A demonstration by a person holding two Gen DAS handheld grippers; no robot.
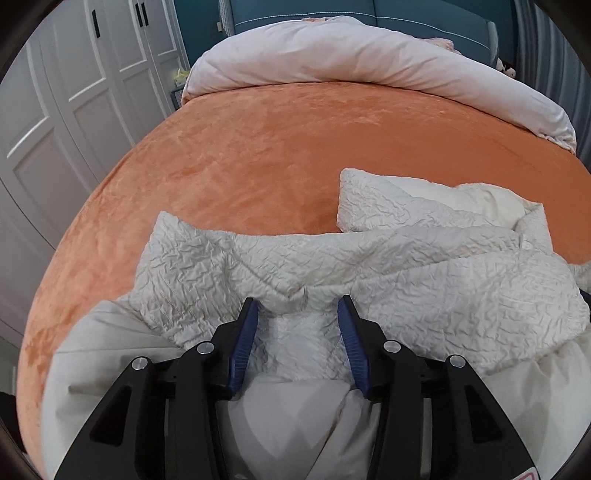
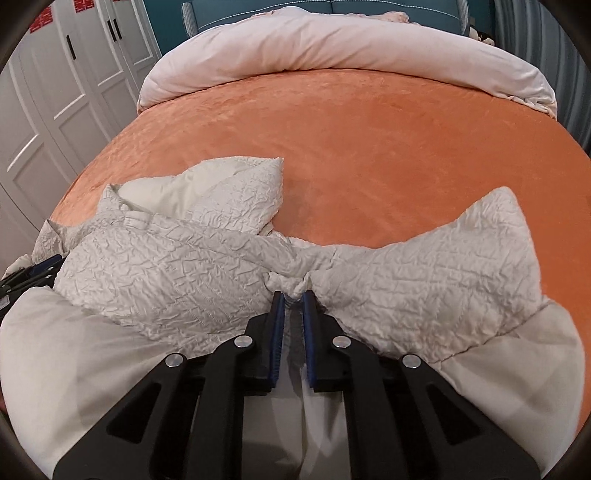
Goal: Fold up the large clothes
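A large cream garment (image 1: 406, 266) of crinkled quilted cloth with a smooth lining lies rumpled on the near part of the orange bed cover (image 1: 258, 155). My left gripper (image 1: 298, 304) is down on it with its blue pads apart; a fold of the cloth sits loosely between them. In the right wrist view the same garment (image 2: 166, 266) spreads to both sides, and my right gripper (image 2: 294, 295) is shut on a pinched bunch of the crinkled cloth at its fingertips. The left gripper's black body (image 2: 37, 273) shows at the far left edge there.
A rolled pale pink duvet (image 1: 351, 55) lies across the head of the bed in front of a teal headboard (image 1: 406, 14). White wardrobe doors (image 1: 74, 92) stand to the left of the bed. Bare orange cover (image 2: 369, 140) stretches between garment and duvet.
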